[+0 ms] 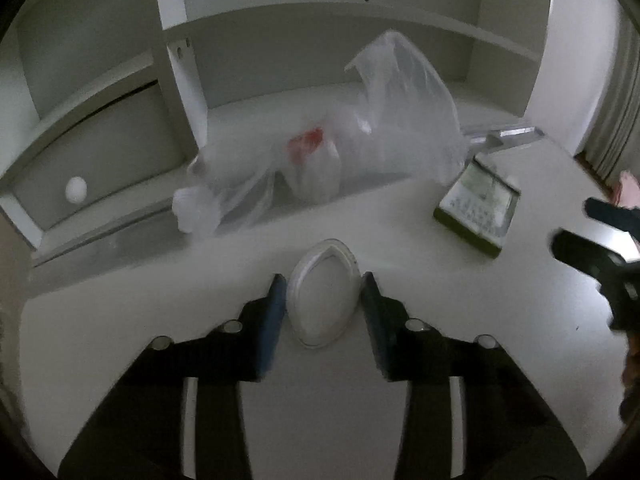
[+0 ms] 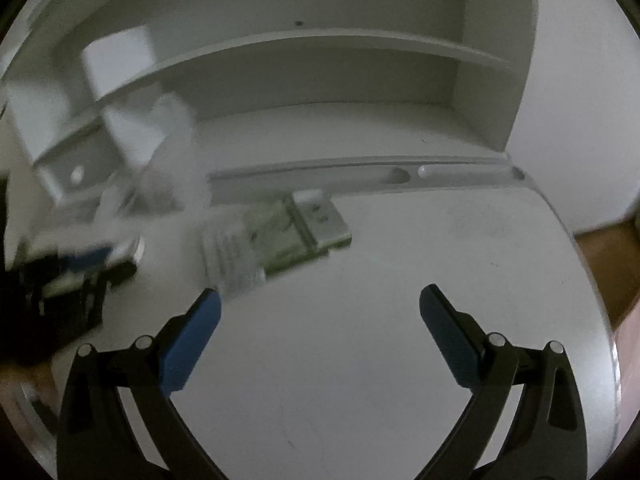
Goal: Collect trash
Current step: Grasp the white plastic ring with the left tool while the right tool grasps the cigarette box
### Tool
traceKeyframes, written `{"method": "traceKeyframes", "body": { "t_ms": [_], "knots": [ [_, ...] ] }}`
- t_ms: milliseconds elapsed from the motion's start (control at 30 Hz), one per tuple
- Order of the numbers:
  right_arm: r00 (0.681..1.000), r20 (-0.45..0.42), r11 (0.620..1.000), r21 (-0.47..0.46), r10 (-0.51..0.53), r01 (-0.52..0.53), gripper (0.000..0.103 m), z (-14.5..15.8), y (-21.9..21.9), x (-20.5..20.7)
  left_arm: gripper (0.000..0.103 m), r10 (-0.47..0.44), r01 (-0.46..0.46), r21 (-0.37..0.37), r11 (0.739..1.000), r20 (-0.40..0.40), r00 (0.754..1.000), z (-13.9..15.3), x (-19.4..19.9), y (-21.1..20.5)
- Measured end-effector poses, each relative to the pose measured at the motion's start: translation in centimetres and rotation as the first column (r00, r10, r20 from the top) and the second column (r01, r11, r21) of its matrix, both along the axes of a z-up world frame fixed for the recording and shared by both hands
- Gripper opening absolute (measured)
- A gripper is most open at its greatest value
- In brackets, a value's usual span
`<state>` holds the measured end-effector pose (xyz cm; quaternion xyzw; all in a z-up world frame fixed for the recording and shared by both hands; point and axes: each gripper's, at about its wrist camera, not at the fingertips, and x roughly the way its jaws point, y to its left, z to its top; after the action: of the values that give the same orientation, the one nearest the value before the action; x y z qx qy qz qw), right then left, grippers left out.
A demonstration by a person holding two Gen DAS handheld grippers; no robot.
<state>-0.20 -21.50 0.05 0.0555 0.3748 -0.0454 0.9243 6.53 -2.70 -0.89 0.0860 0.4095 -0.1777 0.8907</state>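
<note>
White paper cup (image 1: 323,292) squashed oval, before clear plastic bag (image 1: 384,120)

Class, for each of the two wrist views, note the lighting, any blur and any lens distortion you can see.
Left wrist view: dim, grey light; the plastic bag is smeared by motion, the squashed white cup between the left gripper pads sharper; shelf edges bow. Right wrist view: equally dim; the green-edged carton streaks sideways, the right gripper stays crisp; dark vignette rings the frame.

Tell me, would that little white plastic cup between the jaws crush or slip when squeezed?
Probably it gives: the white cup already looks pinched into an oval between the left gripper's jaws. It seems thin and light, so likely easy to lift. Its smooth rim might slip, though the picture is blurred.
</note>
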Motion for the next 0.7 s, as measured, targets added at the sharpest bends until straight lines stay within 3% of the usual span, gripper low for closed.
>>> {"method": "traceKeyframes", "body": {
  "t_ms": [67,200,367,500,700],
  "knots": [
    [0.997,-0.033,0.998,0.013,-0.066,0.066,0.096,0.4,0.2,1.8,0.037,0.0,-0.001,-0.049,0.999,-0.013,1.0,0.0,0.6,0.6],
    [0.986,-0.052,0.987,-0.003,-0.161,0.161,0.096,1.2,2.0,5.6,0.037,-0.012,0.011,-0.077,0.997,-0.021,1.0,0.0,0.7,1.5],
    [0.982,-0.09,0.985,-0.066,-0.165,0.16,0.096,0.3,4.0,9.1,0.037,0.039,-0.042,-0.113,0.993,-0.031,0.999,0.1,1.1,3.4],
    [0.98,-0.111,0.981,-0.112,-0.168,0.155,0.096,-1.0,3.4,7.4,0.037,0.067,-0.07,-0.124,0.99,-0.035,0.997,0.1,1.2,4.1],
    [0.978,-0.159,0.989,-0.093,-0.132,0.118,0.096,-1.5,-0.7,2.8,0.037,0.065,-0.069,-0.121,0.99,-0.035,0.997,0.1,0.7,3.8]
  ]
}}
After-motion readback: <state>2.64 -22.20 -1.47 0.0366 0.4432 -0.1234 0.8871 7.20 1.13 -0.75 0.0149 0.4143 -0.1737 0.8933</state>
